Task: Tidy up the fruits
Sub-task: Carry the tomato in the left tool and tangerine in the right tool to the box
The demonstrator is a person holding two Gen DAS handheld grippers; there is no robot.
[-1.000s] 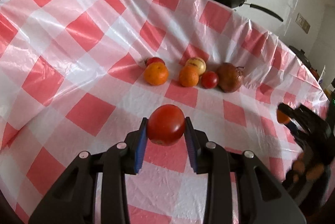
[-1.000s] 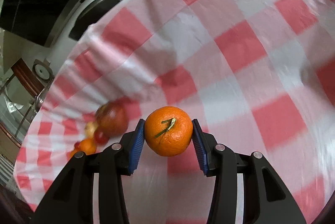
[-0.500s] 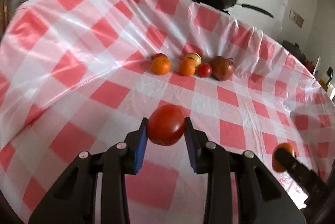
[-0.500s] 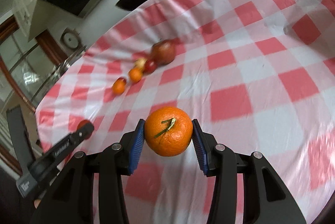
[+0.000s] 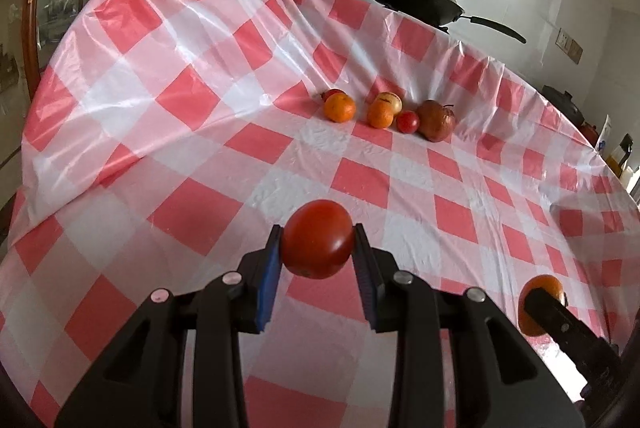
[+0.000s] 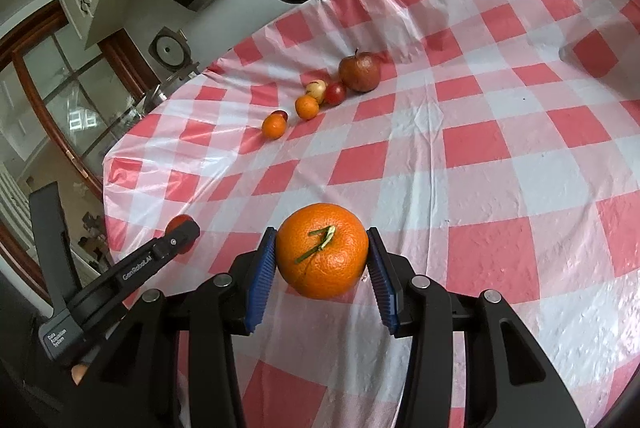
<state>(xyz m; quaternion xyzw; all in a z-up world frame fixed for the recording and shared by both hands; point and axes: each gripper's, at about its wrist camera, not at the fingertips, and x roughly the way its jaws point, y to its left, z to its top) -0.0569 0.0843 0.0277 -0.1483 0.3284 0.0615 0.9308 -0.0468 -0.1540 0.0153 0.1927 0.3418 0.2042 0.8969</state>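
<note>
Left wrist view: left gripper (image 5: 318, 242) fingers clamped on a red tomato (image 5: 318, 238), held above the checked table (image 5: 160, 100). Fruit cluster (image 5: 386, 110) sits far back, well apart.

Right wrist view: right gripper (image 6: 322, 252) fingers clamped on an orange (image 6: 322, 250), stem up, above the table (image 6: 500, 132). Left gripper (image 6: 180, 230) at left with the tomato (image 6: 176, 220).
</note>
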